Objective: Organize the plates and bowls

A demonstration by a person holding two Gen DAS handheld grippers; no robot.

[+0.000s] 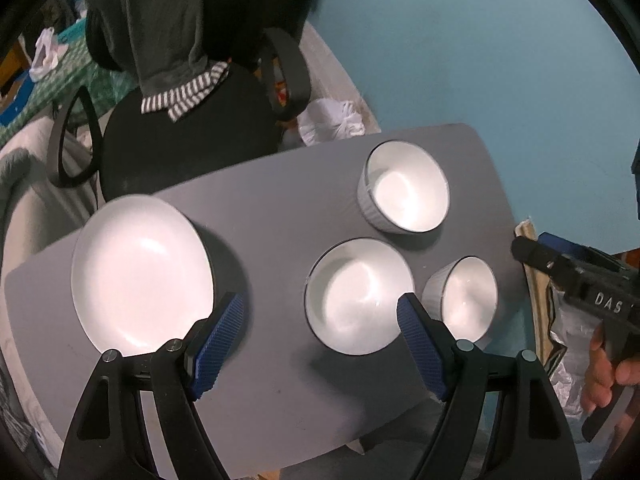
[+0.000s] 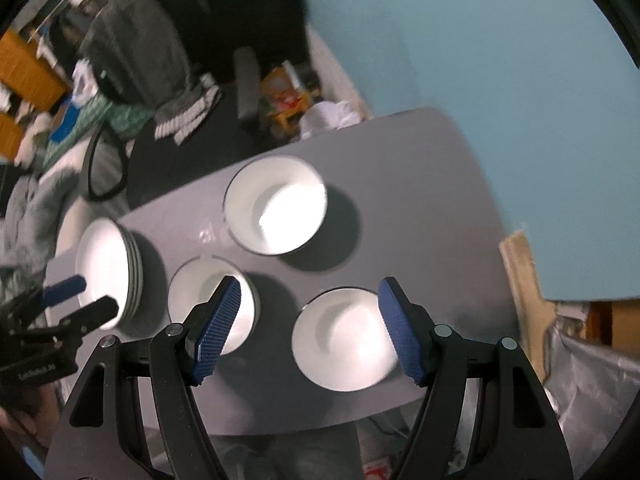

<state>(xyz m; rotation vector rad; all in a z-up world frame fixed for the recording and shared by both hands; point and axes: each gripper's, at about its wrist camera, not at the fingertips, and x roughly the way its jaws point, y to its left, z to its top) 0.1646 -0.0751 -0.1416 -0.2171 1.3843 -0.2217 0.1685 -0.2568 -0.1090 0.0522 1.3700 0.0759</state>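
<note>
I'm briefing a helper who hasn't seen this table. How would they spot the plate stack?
On the grey table, go to the end nearest the black office chair. The plate stack sits there alone, apart from the three bowls; it is wide and shallow, with stacked rims showing at its edge.

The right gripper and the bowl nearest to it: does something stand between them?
Nothing visible does. The right gripper is open above the table, and the nearest bowl lies just below its fingers, with only air between.
</note>
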